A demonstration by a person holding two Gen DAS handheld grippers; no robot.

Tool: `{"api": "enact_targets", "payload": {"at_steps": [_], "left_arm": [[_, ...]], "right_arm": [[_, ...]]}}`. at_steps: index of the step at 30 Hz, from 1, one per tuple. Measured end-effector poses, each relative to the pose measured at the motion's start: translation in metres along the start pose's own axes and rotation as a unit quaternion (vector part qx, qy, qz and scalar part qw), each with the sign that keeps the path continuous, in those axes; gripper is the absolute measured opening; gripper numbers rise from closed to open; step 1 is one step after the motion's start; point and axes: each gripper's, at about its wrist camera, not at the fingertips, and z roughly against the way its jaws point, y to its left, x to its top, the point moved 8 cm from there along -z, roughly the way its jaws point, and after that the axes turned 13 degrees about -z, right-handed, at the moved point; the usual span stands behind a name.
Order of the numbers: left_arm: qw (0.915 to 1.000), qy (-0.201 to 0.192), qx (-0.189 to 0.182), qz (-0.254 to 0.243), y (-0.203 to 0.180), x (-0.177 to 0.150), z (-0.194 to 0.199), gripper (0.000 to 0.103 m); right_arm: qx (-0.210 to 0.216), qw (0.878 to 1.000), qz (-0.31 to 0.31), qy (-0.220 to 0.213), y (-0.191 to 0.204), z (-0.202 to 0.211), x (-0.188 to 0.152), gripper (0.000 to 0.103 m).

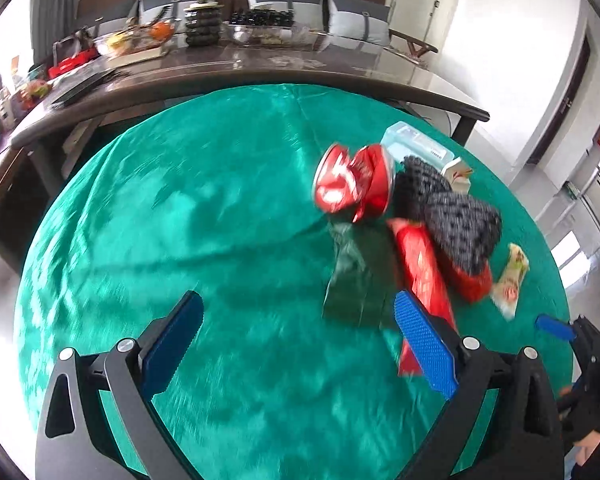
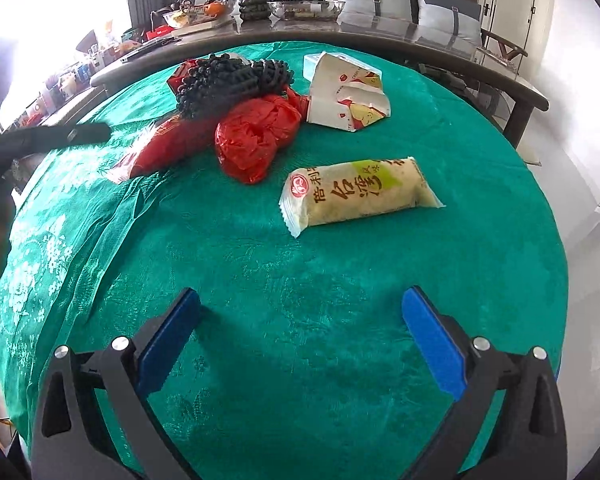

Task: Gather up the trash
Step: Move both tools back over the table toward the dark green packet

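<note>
Both the left gripper (image 1: 298, 332) and right gripper (image 2: 300, 324) hang wide open and empty over the green desk (image 2: 260, 320). The snack wrapper (image 2: 360, 196) lies near the right one: light, crinkly, slippery, best pinched across its middle. The crushed can (image 1: 352, 184) sits farther left.

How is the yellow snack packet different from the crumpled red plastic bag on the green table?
The snack packet is pale yellow-green with printed writing; the red plastic bag is plain red. The packet lies flat and smooth, while the bag is scrunched into a lump. The packet sits alone, apart from the pile; the bag touches the black mesh. Both rest on the green tablecloth.
</note>
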Motion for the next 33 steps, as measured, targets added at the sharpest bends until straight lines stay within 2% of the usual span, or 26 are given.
{"api": "enact_targets", "payload": {"at_steps": [4, 6, 10, 12, 14, 16, 18, 23, 27, 32, 33], "left_arm": [[0.9985, 0.017, -0.016, -0.049, -0.019, 0.019, -0.028, 0.095], [0.9971, 0.030, -0.016, -0.068, -0.026, 0.023, -0.041, 0.091], [0.9960, 0.046, -0.019, -0.075, -0.032, 0.021, -0.055, 0.088], [0.9942, 0.054, -0.006, -0.093, -0.036, 0.019, -0.059, 0.085], [0.9926, 0.049, -0.003, -0.111, -0.041, 0.018, -0.058, 0.074], [0.9924, 0.046, -0.009, -0.114, -0.045, 0.018, -0.055, 0.046], [0.9926, 0.049, -0.013, -0.111, -0.045, 0.017, -0.052, 0.040], [0.9971, 0.037, 0.008, -0.066, -0.021, 0.000, -0.023, 0.039], [0.9993, 0.023, 0.029, -0.012, 0.012, -0.031, 0.014, 0.039], [0.9987, 0.028, 0.043, 0.005, 0.023, -0.065, 0.029, 0.041], [0.9984, 0.029, 0.048, 0.003, 0.022, -0.069, 0.029, 0.046]], "right_arm": [[0.001, 1.000, -0.001, 0.000, 0.001, -0.001, 0.001, 0.098], [0.001, 1.000, -0.001, 0.000, 0.001, 0.000, 0.001, 0.098], [0.001, 1.000, -0.001, 0.000, 0.000, 0.000, 0.001, 0.098], [0.001, 1.000, -0.001, 0.000, 0.000, -0.001, 0.001, 0.098], [0.001, 1.000, -0.001, 0.000, 0.000, -0.001, 0.001, 0.098], [0.001, 1.000, -0.001, 0.000, 0.000, 0.000, 0.001, 0.098], [0.001, 1.000, -0.001, 0.000, 0.000, -0.001, 0.001, 0.098], [0.001, 1.000, -0.001, 0.000, 0.000, 0.000, 0.001, 0.098], [0.001, 1.000, -0.001, 0.000, 0.000, -0.001, 0.001, 0.098], [0.001, 1.000, -0.001, 0.000, 0.000, -0.001, 0.001, 0.098], [0.001, 1.000, -0.001, 0.000, 0.000, -0.001, 0.001, 0.098]]}}
